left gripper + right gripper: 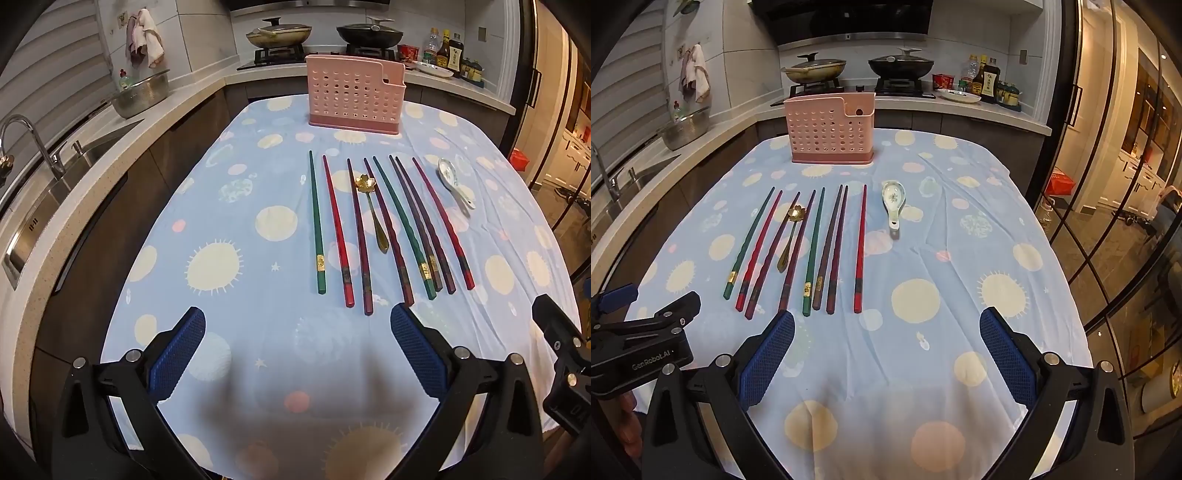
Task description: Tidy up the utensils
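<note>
Several chopsticks lie side by side on the table: a green chopstick (317,225) (748,244) at the left end, a red chopstick (443,223) (860,249) at the right end, purple and dark ones between. A gold flower spoon (373,210) (788,236) lies among them. A white ceramic spoon (452,181) (894,203) lies to their right. A pink perforated utensil holder (354,96) (831,129) stands beyond, upright. My left gripper (297,325) and right gripper (886,325) are open and empty, hovering near the chopsticks' near ends.
The table wears a blue dotted cloth (229,258) (960,258). A counter with a sink (55,177) runs along the left. A stove with two pans (321,35) (857,66) and bottles (986,79) stands behind. Glass doors (1108,184) are at the right.
</note>
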